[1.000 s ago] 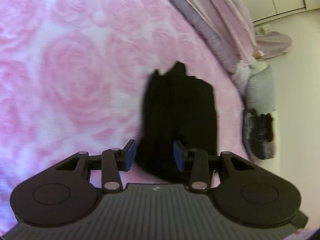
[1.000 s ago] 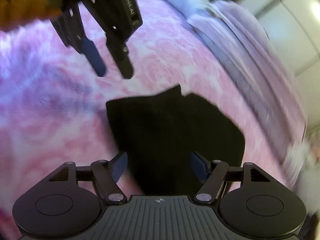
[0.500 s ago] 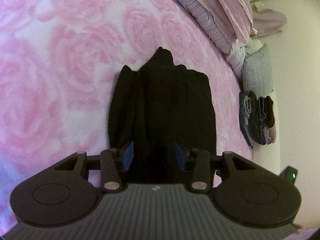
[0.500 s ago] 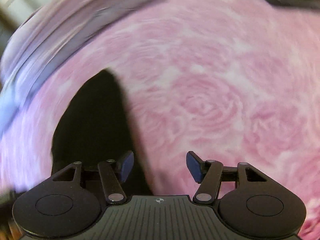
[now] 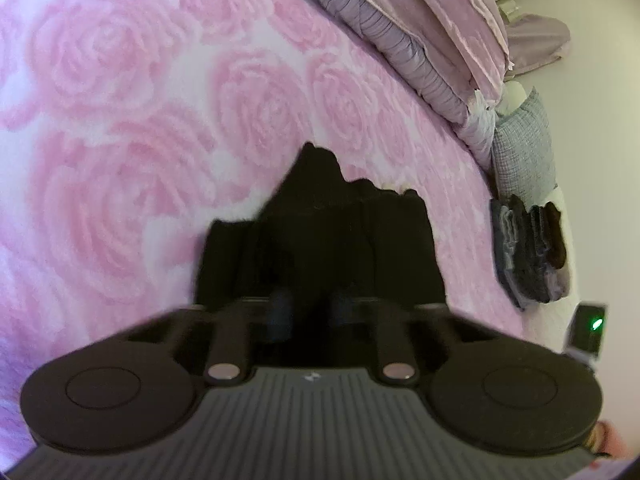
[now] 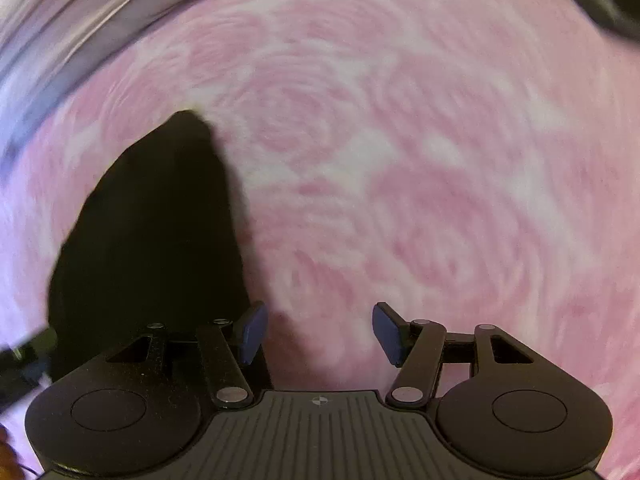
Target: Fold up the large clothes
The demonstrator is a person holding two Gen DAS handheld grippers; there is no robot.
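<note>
A black garment [image 5: 340,232] lies bunched in long folds on the pink rose-patterned bedspread [image 5: 120,120]. My left gripper [image 5: 310,312] sits low over its near edge. The jaws are closing, and the blurred pads pinch a fold of the black cloth between them. In the right wrist view the same black garment [image 6: 152,232] fills the lower left. My right gripper [image 6: 318,332] stands open beside its right edge, with only the bedspread [image 6: 400,160] showing between the blue pads. The left pad nearly reaches the cloth's edge.
Lilac bedding [image 5: 420,40] is heaped along the far side of the bed. A grey checked cushion [image 5: 524,152] and a stack of folded dark clothes [image 5: 528,256] sit at the right edge. A small device with a green light [image 5: 588,328] is nearby.
My left gripper moved in over the garment and its jaws closed on the cloth. My right gripper rolled and swung to the garment's right side, over bare bedspread.
</note>
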